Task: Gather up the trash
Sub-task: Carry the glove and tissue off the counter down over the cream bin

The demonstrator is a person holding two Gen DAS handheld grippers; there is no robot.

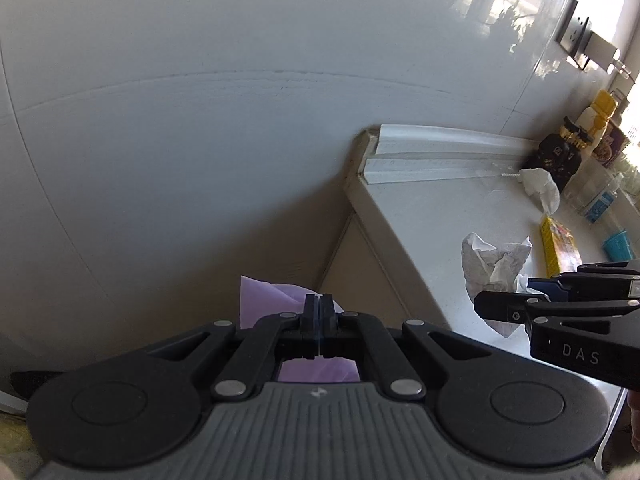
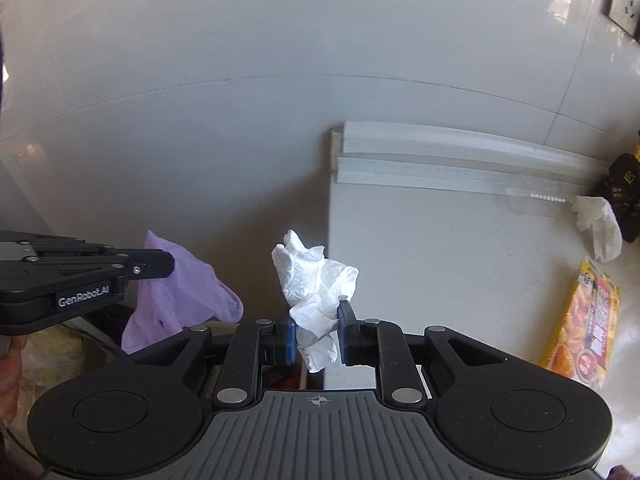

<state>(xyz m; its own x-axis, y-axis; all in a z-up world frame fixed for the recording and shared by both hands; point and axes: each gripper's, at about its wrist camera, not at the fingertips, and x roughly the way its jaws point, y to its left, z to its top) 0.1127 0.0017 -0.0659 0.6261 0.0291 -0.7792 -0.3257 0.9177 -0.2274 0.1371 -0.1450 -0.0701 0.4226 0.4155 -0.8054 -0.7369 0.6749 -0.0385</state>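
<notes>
The step in hand was judged to be the transfer of one piece of trash to the bag. In the right wrist view, the right gripper (image 2: 316, 336) was clamped on a crumpled white tissue (image 2: 316, 280) at lower centre of the frame, the tissue standing up between the blue pads (image 2: 291, 338) just left of the counter (image 2: 440, 260) edge. The left gripper (image 1: 319, 312) had its jaws fully together; a fold of the purple bag (image 1: 260, 300) appeared pinched between them, with purple film visible both above and below the fingers at lower centre of the left wrist view. In the right wrist view the same bag hung at centre left, beside the tissue but apart from it.

The next move, by estimate, called for carrying the tissue leftward over the bag mouth and releasing it there. The mouth was not visible in either view, so whether it stood open could not be told.

Count of items:
- Grippers: two.
- Purple bags: one.
- Tissues: two, one held and a second tissue (image 2: 598, 224) lying on the counter at right of the frame.
- Yellow snack packet (image 2: 580, 320): one, flat on the counter at lower right.
- Dark bottle (image 1: 558, 156): one, behind the second tissue.
- Further containers at the far right edge of the left wrist view were too blurred to count.
</notes>
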